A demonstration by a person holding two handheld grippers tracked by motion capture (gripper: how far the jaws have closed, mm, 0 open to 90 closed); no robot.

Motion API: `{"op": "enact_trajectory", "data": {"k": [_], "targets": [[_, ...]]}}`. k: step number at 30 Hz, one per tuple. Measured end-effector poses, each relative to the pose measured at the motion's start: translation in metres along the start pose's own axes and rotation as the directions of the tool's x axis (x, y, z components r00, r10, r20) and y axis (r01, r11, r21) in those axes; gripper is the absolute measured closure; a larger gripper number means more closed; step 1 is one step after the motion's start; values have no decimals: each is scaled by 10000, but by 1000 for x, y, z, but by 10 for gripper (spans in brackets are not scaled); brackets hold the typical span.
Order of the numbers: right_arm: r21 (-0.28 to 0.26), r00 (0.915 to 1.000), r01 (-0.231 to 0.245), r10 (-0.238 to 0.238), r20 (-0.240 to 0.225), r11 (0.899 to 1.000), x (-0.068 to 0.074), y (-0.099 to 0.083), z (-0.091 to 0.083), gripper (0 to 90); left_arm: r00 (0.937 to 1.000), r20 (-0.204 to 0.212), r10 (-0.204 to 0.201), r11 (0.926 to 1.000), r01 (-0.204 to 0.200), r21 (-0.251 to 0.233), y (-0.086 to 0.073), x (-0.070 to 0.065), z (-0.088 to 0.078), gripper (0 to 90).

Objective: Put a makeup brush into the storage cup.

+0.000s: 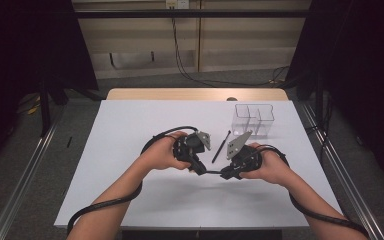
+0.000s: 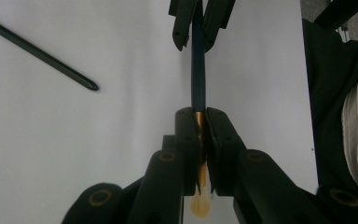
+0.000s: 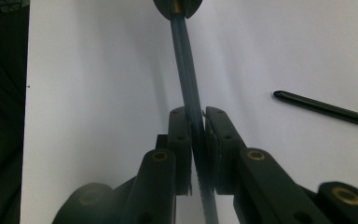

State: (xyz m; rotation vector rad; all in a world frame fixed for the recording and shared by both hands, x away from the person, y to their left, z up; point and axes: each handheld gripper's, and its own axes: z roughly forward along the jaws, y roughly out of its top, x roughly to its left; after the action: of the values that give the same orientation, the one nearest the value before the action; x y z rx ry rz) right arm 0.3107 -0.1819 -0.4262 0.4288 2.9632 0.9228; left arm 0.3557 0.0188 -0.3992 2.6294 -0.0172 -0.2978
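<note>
Closest to the lens in the left gripper view, we are seeing the left claw (image 2: pixel 200 140) pinching the gold ferrule of a thin paintbrush (image 2: pixel 198 84), whose pale bristle tip is poking out blurred below the jaws at the bottom edge. From there the dark blue handle is running up to the right claw (image 2: pixel 200 32), which is pinching its far end; that claw's body is being cut off by the top of the frame.

In the right gripper view we are looking the other way: the right claw (image 3: pixel 198 140) is pressing on the handle (image 3: pixel 186 60), which is passing between the jaws and out of the bottom edge, so we cannot make out its end. At the top, the left claw (image 3: pixel 177 7) is showing as a dark cropped shape with a glint of gold.

From the high view, both hands are holding the brush (image 1: pixel 212 172) level just above the white surface (image 1: pixel 130 190), between the left claw (image 1: pixel 200 170) and the right claw (image 1: pixel 226 174); the jaws themselves are too small and dark to separate there. A dark pen (image 1: pixel 221 146) is lying on the surface just behind the claws, its upper stretch partly screened by the right gripper's grey plate. Farther back to the right, a clear divided holder (image 1: pixel 252 120) is standing; whether anything is in its compartments we cannot tell.
</note>
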Motion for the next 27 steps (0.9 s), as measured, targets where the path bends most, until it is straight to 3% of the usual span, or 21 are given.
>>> {"op": "enact_trajectory", "data": {"k": [17, 23, 27], "targets": [[306, 9996, 241, -245, 119, 9992, 1, -2, 12, 832, 9998, -176, 96, 9987, -105, -499, 4, 0, -8, 840], [175, 9991, 356, -360, 209, 9992, 3, -2, 14, 846, 9997, -198, -161, 9956, 142, -928, -4, 3, -8, 823], [201, 9988, 366, -373, 323, 9991, 2, -2, 12, 847, 9994, -96, -331, 9884, 313, -1483, -9, 4, -7, 741]]}}
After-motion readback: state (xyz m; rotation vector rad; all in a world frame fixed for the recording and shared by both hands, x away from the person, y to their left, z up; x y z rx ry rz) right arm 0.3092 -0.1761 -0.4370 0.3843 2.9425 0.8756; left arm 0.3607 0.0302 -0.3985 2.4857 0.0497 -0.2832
